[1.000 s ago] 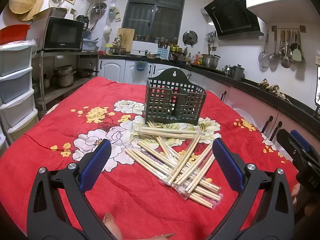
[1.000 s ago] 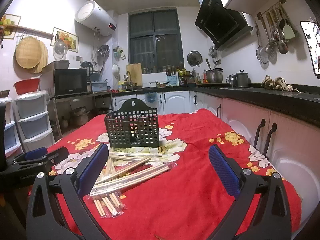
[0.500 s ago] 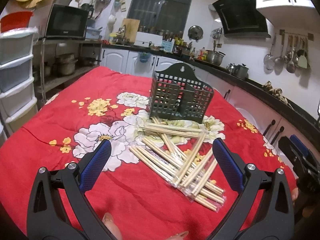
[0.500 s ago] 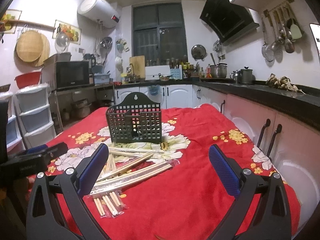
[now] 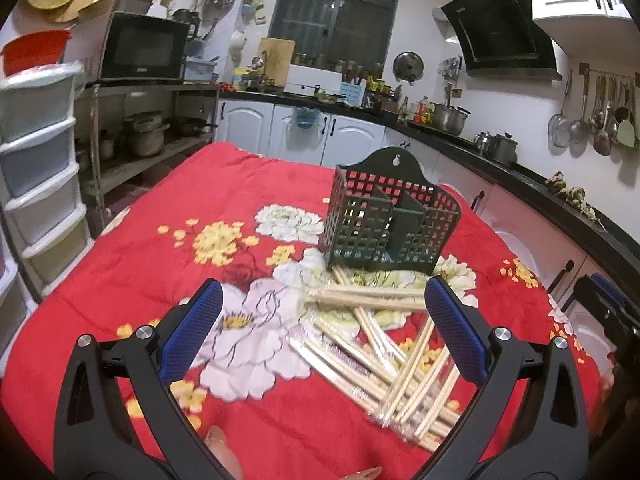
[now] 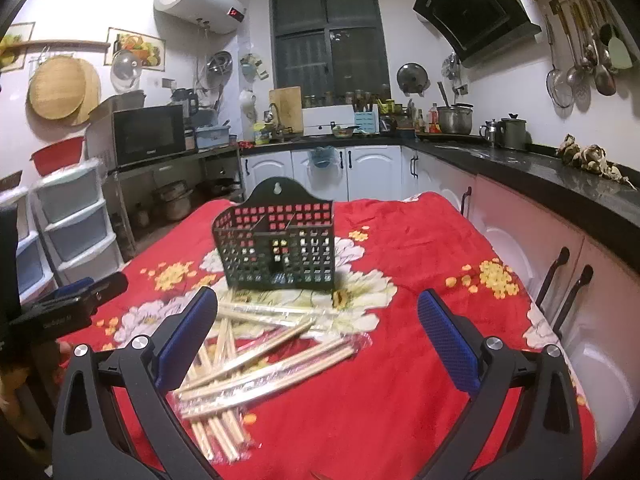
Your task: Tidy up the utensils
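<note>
A pile of plastic-wrapped wooden chopsticks (image 5: 376,344) lies on the red flowered tablecloth (image 5: 180,216), just in front of a dark green perforated utensil holder (image 5: 390,224) that stands upright. My left gripper (image 5: 320,320) is open and empty, hovering above the near left side of the pile. In the right wrist view the chopsticks (image 6: 264,356) lie at lower left and the holder (image 6: 278,246) stands behind them. My right gripper (image 6: 318,330) is open and empty, above the cloth just right of the pile.
The other gripper shows at each view's edge: the right one (image 5: 608,312), the left one (image 6: 68,304). Plastic drawers (image 5: 36,168) stand left of the table. Pink cabinets (image 6: 560,272) under a black counter run along the right.
Both grippers have moved forward and closer to the chopsticks and holder. The left view has shifted so the pile sits more to the right. Both stay open.
</note>
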A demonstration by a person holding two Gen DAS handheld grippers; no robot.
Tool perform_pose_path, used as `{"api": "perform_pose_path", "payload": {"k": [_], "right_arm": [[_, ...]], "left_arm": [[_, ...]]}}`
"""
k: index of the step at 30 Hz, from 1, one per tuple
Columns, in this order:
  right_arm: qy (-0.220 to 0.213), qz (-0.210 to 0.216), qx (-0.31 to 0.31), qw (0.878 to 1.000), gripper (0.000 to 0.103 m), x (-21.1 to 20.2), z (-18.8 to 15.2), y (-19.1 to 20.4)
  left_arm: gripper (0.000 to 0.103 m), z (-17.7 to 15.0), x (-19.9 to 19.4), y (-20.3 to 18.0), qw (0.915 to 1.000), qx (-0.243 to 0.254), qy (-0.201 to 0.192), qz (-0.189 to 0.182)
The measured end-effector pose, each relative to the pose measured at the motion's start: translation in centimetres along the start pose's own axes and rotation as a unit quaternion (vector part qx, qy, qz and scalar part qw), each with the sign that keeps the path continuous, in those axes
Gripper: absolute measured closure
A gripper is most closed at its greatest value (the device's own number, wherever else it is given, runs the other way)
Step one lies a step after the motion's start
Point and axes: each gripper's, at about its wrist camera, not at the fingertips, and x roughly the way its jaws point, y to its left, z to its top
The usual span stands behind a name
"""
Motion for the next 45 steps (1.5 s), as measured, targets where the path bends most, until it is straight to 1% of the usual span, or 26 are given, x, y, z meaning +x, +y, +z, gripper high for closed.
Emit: {"api": "perform_pose_path", "payload": {"k": [2,5,9,13,16,20,23,26,28,29,30,31,33,34,36,37,39,42,45], "right_arm": [[0.000,-0.004,0.001,1.000,0.006,0.5,0.7,-0.4],[0.006,-0.009,0.000,1.000,0.006,1.3,1.6,-0.9],[0.010,-0.013,-0.005,1.000,0.006,2.1,3.1,-1.7],[0.003,-0.022,-0.007,1.000,0.006,2.6,4.4,-2.7],[0.009,-0.031,-0.007,0.999,0.006,3.5,5.1,-3.7],[0.029,-0.036,0.003,0.999,0.006,5.3,5.5,-5.1],[0.040,-0.039,0.002,0.998,0.007,6.6,5.5,-5.5],[0.063,-0.035,0.005,0.997,0.020,8.4,5.0,-5.8],[0.077,-0.030,0.009,0.997,0.023,9.5,4.6,-5.9],[0.085,-0.028,0.011,0.996,0.027,10.0,4.4,-5.8],[0.095,-0.023,0.014,0.995,0.032,10.6,4.0,-5.8],[0.101,-0.018,0.015,0.995,0.033,11.0,3.8,-5.7],[0.121,-0.009,0.016,0.993,0.043,12.0,3.2,-5.6],[0.128,-0.004,0.016,0.992,0.045,12.4,2.9,-5.4],[0.147,0.009,0.017,0.989,0.055,13.4,2.1,-5.2],[0.155,0.012,0.018,0.988,0.058,13.9,1.9,-5.1],[0.172,0.020,0.019,0.985,0.067,14.9,1.1,-5.1],[0.185,0.034,0.019,0.982,0.075,15.5,0.4,-5.0],[0.194,0.039,0.018,0.980,0.076,16.0,-0.1,-5.0]], "left_arm": [[0.009,0.7,0.4,-0.4,1.0000,0.009,-0.002,0.003],[0.009,1.7,1.1,-0.7,0.9999,0.011,0.003,-0.007],[0.009,3.3,2.0,-1.7,0.9998,0.016,-0.001,-0.014],[0.009,4.8,3.3,-2.6,0.9992,0.012,0.015,-0.035],[0.009,5.4,4.3,-3.3,0.9985,0.024,0.020,-0.044],[0.009,5.5,6.4,-2.9,0.9970,0.022,0.051,-0.055],[0.010,4.8,8.3,-1.4,0.9947,0.003,0.088,-0.053],[0.012,3.8,10.0,0.4,0.9913,-0.018,0.120,-0.050],[0.018,3.1,10.6,1.1,0.9895,-0.026,0.134,-0.047],[0.019,2.7,11.0,1.5,0.9878,-0.031,0.144,-0.049],[0.024,2.4,11.2,1.8,0.9868,-0.033,0.150,-0.050],[0.028,2.1,11.4,2.1,0.9859,-0.035,0.156,-0.050],[0.034,1.3,11.8,2.7,0.9835,-0.041,0.166,-0.059],[0.037,0.9,12.0,3.0,0.9822,-0.044,0.172,-0.062],[0.041,0.3,12.3,3.3,0.9789,-0.050,0.183,-0.074],[0.043,-0.1,12.4,3.4,0.9773,-0.055,0.189,-0.078],[0.046,-0.7,12.7,3.6,0.9738,-0.065,0.199,-0.088],[0.054,-1.1,12.9,3.8,0.9718,-0.076,0.202,-0.095],[0.060,-1.0,13.3,3.9,0.9707,-0.081,0.203,-0.100]]}}
